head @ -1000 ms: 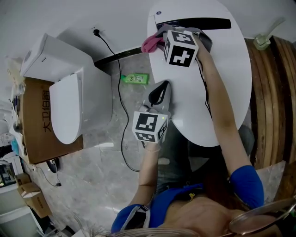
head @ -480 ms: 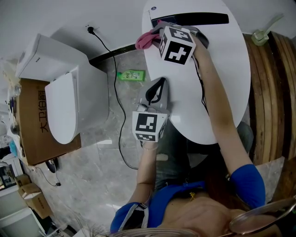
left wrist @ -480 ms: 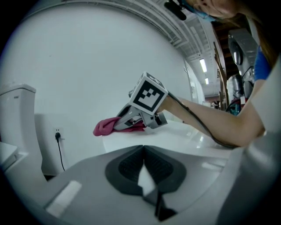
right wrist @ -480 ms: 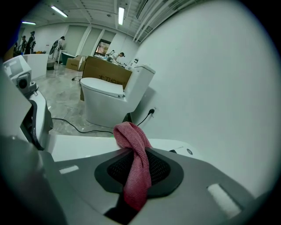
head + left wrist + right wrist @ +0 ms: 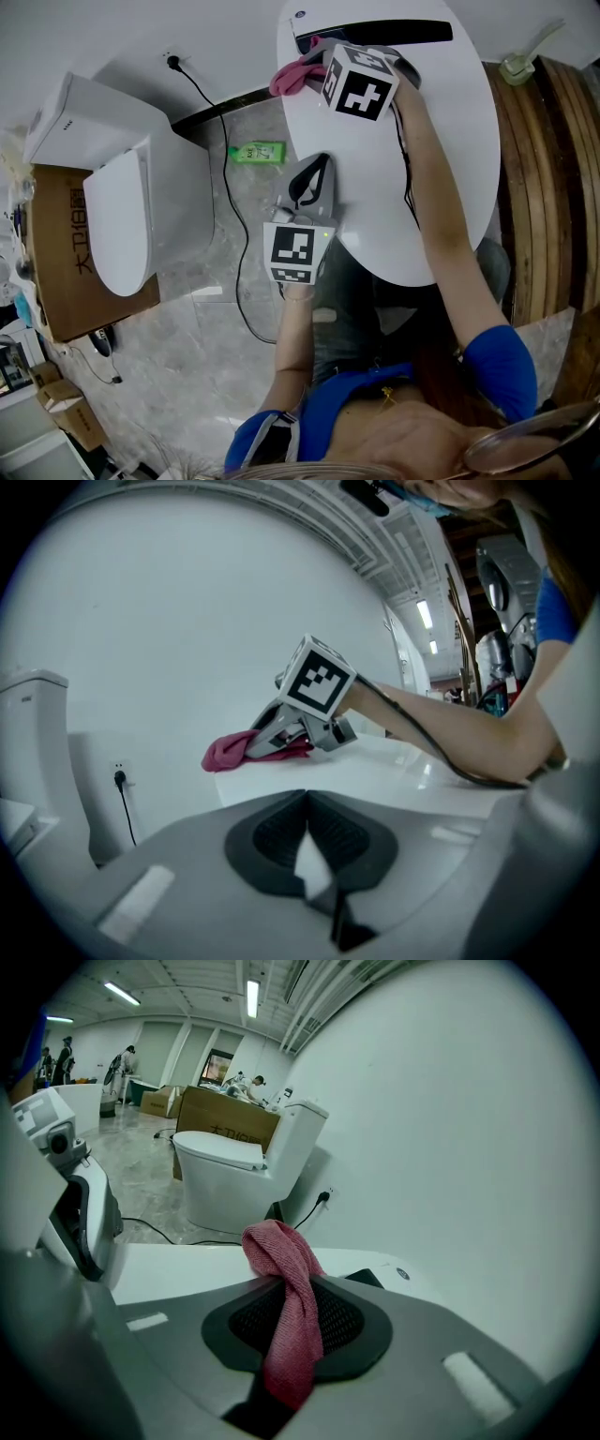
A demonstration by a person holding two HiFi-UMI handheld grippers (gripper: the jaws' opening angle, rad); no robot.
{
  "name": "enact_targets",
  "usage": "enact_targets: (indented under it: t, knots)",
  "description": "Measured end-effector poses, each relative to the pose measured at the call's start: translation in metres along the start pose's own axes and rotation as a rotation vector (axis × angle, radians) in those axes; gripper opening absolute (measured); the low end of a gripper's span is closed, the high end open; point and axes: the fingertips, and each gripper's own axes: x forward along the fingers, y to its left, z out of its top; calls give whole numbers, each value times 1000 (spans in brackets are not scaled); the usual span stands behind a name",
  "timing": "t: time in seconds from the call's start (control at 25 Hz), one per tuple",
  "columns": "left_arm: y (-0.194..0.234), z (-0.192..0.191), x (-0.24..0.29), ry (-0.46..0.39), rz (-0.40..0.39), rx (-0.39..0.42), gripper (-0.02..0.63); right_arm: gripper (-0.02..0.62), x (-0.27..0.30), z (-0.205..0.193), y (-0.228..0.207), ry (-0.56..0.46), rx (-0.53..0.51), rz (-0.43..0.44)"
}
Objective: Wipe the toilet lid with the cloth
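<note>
Right gripper view: the right gripper (image 5: pixel 281 1283) has its jaws pinched on the red cloth (image 5: pixel 286 1335). The grab is made, the wiping not yet begun.
From the head view, the cloth (image 5: pixel 289 79) pokes out over the far-left edge of the white table (image 5: pixel 450 141). The left gripper (image 5: pixel 307 803) waits nearer, jaws pressed together on nothing. The next move, by my call, is to carry the cloth left to the toilet lid (image 5: pixel 117 220), which is down flat and well apart from the table. Mind the gap between them: a black cable (image 5: pixel 174 65) trails across the floor and a green bottle (image 5: pixel 258 151) lies there. A cardboard box (image 5: pixel 56 253) crowds the toilet's left side.
</note>
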Motion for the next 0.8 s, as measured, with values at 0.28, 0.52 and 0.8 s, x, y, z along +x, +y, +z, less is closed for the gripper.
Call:
enact_targets:
  t: [0.28,0.52,0.8]
  knots:
    - [0,0,0,-6,-3,10,2,72,-9,-13,-4,12,28,14]
    - [0,-1,0,-13,-1,16,1,72,-21,-29,-10,30,66,16]
    - [0,0,-1,-18,-11,9,1,72,-31,-43,-15,43,91,13]
